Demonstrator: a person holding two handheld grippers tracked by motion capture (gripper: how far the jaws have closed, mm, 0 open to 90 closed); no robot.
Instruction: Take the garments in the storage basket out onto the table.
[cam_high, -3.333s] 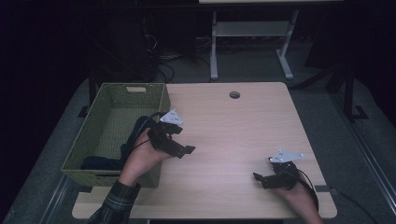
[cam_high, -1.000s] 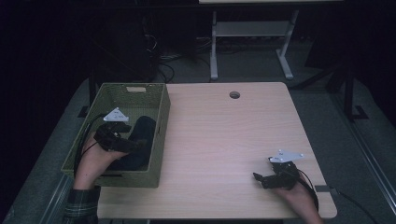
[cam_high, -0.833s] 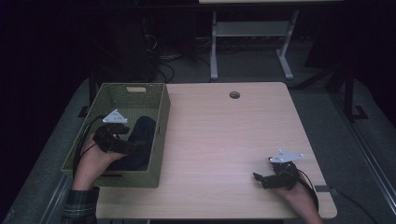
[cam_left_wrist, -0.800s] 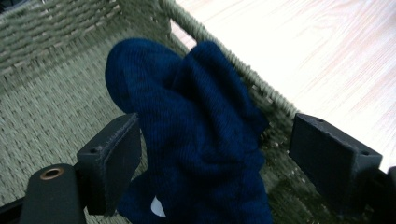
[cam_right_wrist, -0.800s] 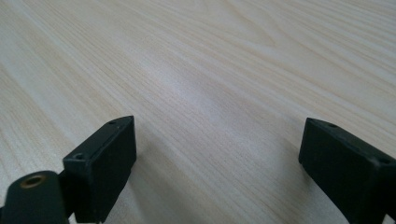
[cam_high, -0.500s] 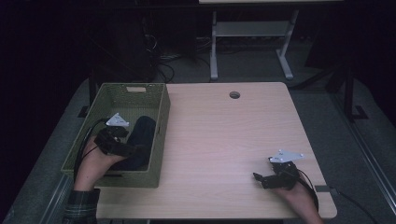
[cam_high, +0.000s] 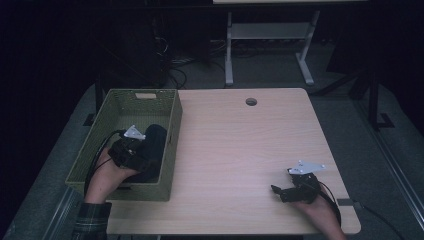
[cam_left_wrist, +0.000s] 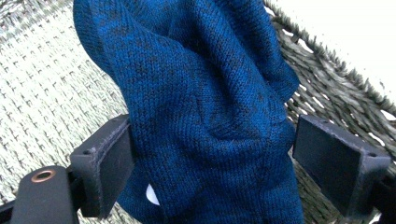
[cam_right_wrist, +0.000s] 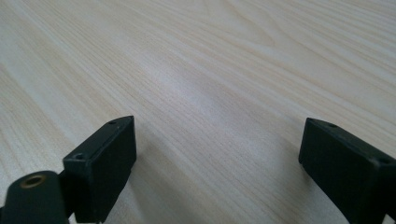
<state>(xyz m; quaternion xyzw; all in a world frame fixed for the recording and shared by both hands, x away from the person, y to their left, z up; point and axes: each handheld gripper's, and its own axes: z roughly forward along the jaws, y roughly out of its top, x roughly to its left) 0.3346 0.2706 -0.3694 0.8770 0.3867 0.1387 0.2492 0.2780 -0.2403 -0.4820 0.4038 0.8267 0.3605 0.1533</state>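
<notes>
A dark blue knitted garment (cam_high: 153, 141) lies in the green woven basket (cam_high: 173, 131) at the table's left edge. My left gripper (cam_high: 144, 156) is down inside the basket. In the left gripper view its jaws stand wide apart, so the left gripper (cam_left_wrist: 212, 163) is open, with the blue knit (cam_left_wrist: 201, 93) bulging between them and brushing the left jaw. My right gripper (cam_high: 278, 192) rests open near the table's front right corner. The right gripper (cam_right_wrist: 217, 163) has bare wood between its jaws.
The light wooden table (cam_high: 240, 145) has a round cable hole (cam_high: 251, 101) near its far edge. The basket's woven wall (cam_left_wrist: 327, 79) rises close behind the garment. A white metal stand (cam_high: 267, 35) is on the floor beyond the table.
The left gripper went from above the table beside the basket down into the basket with the dark garment. Over the last second it shifted only slightly. The right gripper stayed put.
</notes>
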